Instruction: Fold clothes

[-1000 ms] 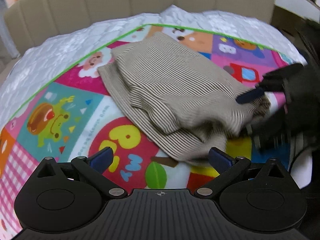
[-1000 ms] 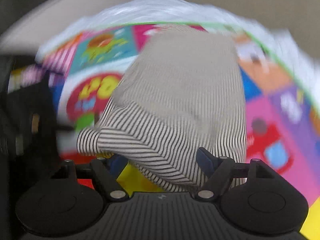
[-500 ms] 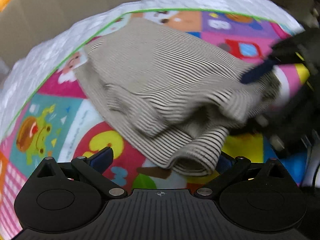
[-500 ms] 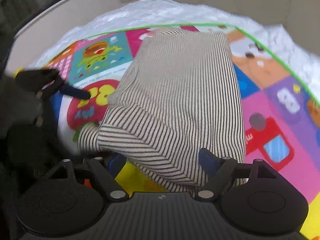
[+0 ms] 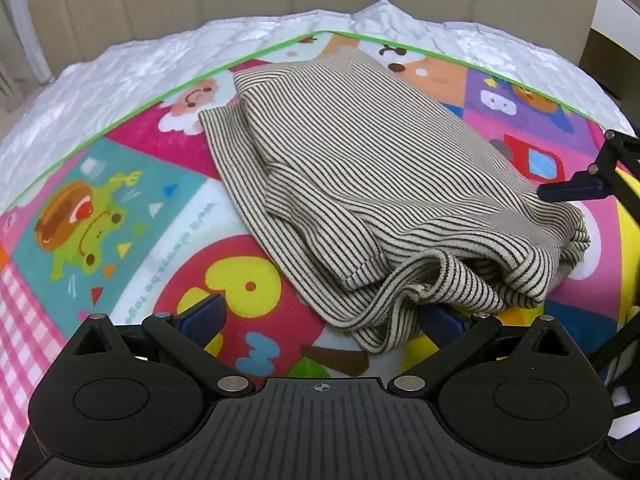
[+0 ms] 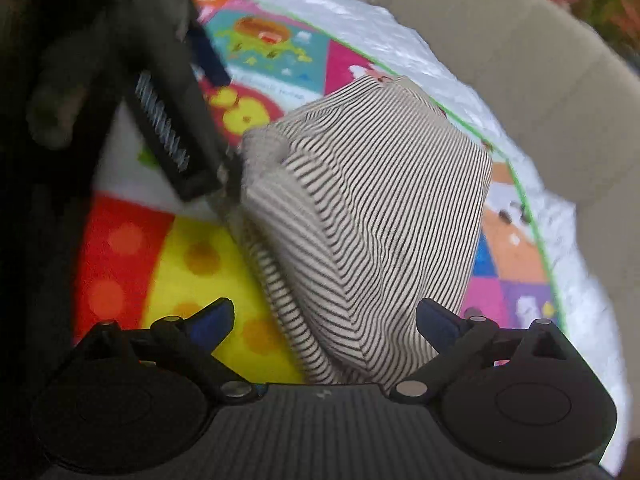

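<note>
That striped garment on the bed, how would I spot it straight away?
Find the colourful cartoon play mat spread over the white quilt. Near its middle lies a folded knit garment, beige with thin dark stripes. It is the only plain, unpictured thing there.

Bed (image 5: 100, 76) — cartoon mat (image 5: 132, 216) — striped garment (image 5: 360, 168).

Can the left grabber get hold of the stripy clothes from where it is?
Probably yes. The left gripper is open, and the near edge of the striped garment already droops between its fingers, with nothing in the way.
</note>
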{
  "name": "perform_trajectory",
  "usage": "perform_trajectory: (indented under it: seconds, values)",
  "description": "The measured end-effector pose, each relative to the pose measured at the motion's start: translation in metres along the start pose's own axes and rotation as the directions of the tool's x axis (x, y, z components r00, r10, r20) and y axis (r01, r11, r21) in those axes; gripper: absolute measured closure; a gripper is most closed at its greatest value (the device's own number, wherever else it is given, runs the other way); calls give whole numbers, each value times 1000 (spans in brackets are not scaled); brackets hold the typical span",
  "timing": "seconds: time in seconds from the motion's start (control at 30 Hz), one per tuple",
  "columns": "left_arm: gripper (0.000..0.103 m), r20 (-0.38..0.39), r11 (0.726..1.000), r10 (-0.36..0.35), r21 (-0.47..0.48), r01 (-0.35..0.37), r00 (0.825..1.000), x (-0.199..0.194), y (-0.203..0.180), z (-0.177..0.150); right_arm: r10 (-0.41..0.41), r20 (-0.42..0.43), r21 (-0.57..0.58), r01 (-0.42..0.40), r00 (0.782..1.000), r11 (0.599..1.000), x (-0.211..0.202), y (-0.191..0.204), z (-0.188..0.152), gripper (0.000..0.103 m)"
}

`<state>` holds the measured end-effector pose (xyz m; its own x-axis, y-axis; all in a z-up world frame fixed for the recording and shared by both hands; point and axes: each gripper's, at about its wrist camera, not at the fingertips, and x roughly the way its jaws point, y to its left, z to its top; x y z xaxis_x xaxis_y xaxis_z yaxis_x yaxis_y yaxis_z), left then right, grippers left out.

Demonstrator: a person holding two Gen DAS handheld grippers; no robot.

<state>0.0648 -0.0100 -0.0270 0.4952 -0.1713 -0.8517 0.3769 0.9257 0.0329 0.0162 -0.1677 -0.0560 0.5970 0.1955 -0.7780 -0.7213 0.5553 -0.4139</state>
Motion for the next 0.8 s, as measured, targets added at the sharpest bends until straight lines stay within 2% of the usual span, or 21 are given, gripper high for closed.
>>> perform_trajectory:
  seconds: [0.07,0.13,0.23,0.3,0.37,0.4,0.47,0.53,0.6,0.73,0.8]
  values:
    - [0,2,1000,-3,-10,3,1000,0,2,-1,-48,12,-74,49,999,996,6,10,-2,5]
    - [0,5,1000,-7,-27,8,1000,0,5,-1,-85,40,-92,88,996,992,7,12,0,5]
    - [0,4,998,-19,-64,19,1000,1,11,0,-157,76,-125,166,985,978,10,12,3,13]
    - [0,2,996,-29,-90,29,1000,2,15,0,-151,90,-147,163,984,976,12,13,4,26]
    - [0,5,993,-35,-112,36,999,0,18,0,-106,75,-175,118,992,977,12,17,5,63]
    - [0,24,989,-56,-133,58,998,-6,23,1,-99,72,-198,111,992,974,10,20,4,64]
    - [0,63,979,-96,-175,106,993,-17,33,2,-105,76,-253,121,992,960,4,26,2,74]
    - [0,134,947,-171,-250,200,976,-33,51,3,-83,59,-260,96,995,961,-2,23,1,77]
    - [0,175,932,-168,-292,214,970,-39,66,9,-57,42,-271,67,997,960,-9,22,2,78]
    - [0,118,966,-58,-245,85,991,-10,69,39,-2,37,-361,15,999,933,-30,30,2,80]
    - [0,95,973,-36,-223,56,995,14,64,49,13,29,-406,0,999,914,-43,32,4,80]
